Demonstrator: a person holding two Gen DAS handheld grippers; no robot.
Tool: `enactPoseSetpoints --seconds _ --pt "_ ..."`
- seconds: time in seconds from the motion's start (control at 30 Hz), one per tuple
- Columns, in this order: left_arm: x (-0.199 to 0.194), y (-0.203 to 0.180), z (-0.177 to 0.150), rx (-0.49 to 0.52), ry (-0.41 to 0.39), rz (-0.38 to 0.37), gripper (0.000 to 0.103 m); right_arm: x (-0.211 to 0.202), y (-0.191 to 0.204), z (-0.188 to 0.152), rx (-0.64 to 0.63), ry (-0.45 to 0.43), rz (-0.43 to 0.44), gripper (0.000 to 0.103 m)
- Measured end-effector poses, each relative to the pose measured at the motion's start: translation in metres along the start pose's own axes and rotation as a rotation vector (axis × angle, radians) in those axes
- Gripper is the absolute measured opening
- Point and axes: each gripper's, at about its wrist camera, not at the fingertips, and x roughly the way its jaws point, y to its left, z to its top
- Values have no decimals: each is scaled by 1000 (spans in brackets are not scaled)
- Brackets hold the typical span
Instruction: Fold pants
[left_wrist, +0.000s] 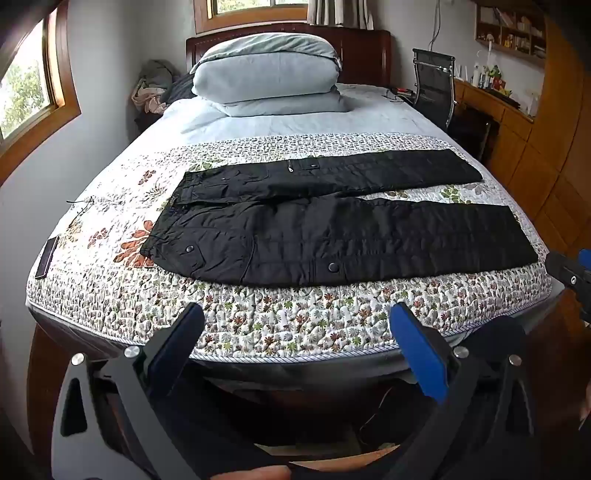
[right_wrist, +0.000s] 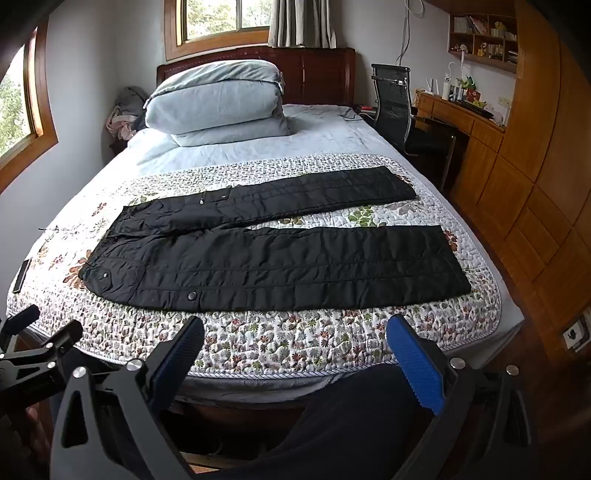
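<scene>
Black quilted pants (left_wrist: 332, 229) (right_wrist: 280, 262) lie flat across a floral quilt (left_wrist: 258, 317) (right_wrist: 280, 339) on the bed, waistband to the left, both legs spread apart toward the right. My left gripper (left_wrist: 299, 321) hovers open over the quilt's near edge, short of the pants, nothing between its blue pads. My right gripper (right_wrist: 295, 332) is likewise open and empty near the bed's front edge. The right gripper's body (left_wrist: 569, 273) shows at the right rim of the left wrist view; the left gripper's body (right_wrist: 33, 350) appears at the lower left of the right wrist view.
A folded grey duvet and pillow (left_wrist: 266, 74) (right_wrist: 218, 99) sit at the head of the bed. A dark phone-like slab (left_wrist: 46, 258) (right_wrist: 21, 277) lies on the quilt's left edge. An office chair (right_wrist: 391, 103) and wooden desk and cabinets (right_wrist: 517, 184) stand to the right.
</scene>
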Motion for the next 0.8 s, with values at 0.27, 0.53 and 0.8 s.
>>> enactPoseSetpoints --seconds 0.27,0.53,0.8 --pt "0 0 0 -1 -4 2 100 1 0 0 -2 4 -2 100" --pt "-3 -1 -1 3 -6 4 100 0 1 0 -7 7 -7 100" --pt "-2 2 2 4 -5 5 100 0 0 0 -7 7 -7 100"
